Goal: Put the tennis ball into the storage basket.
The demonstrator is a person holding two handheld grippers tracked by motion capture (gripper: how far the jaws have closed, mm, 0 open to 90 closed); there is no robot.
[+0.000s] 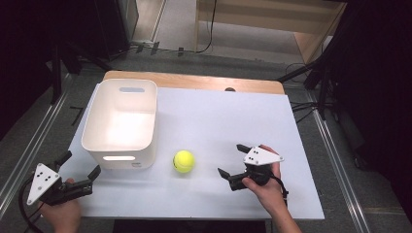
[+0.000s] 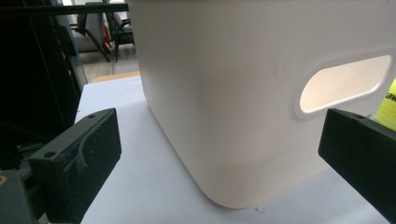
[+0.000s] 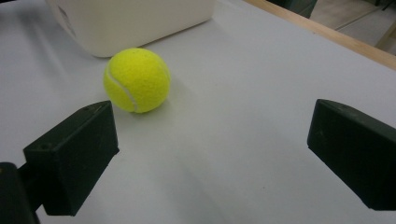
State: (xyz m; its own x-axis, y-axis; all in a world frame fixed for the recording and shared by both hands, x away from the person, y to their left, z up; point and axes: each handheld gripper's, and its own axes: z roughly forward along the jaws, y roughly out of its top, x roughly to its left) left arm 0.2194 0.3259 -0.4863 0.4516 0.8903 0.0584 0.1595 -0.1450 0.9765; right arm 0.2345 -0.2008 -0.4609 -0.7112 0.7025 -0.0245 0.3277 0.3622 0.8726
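A yellow tennis ball [image 1: 184, 161] lies on the white table top [image 1: 228, 121], just right of a white plastic bin [image 1: 121, 121] with handle slots. My right gripper [image 1: 232, 160] is open to the right of the ball, jaws facing it, a short gap away. In the right gripper view the ball [image 3: 137, 80] lies ahead near the left jaw, outside the gap. My left gripper [image 1: 80, 165] is open at the table's front left corner, beside the bin's near left corner. The left gripper view shows the bin wall [image 2: 233, 93] close ahead and a sliver of the ball [image 2: 388, 107].
The bin is empty inside. A wooden strip [image 1: 194, 80] runs along the table's far edge. Metal rails [image 1: 29, 145] flank the table on the floor, and dark stands and cables sit at the far left and right.
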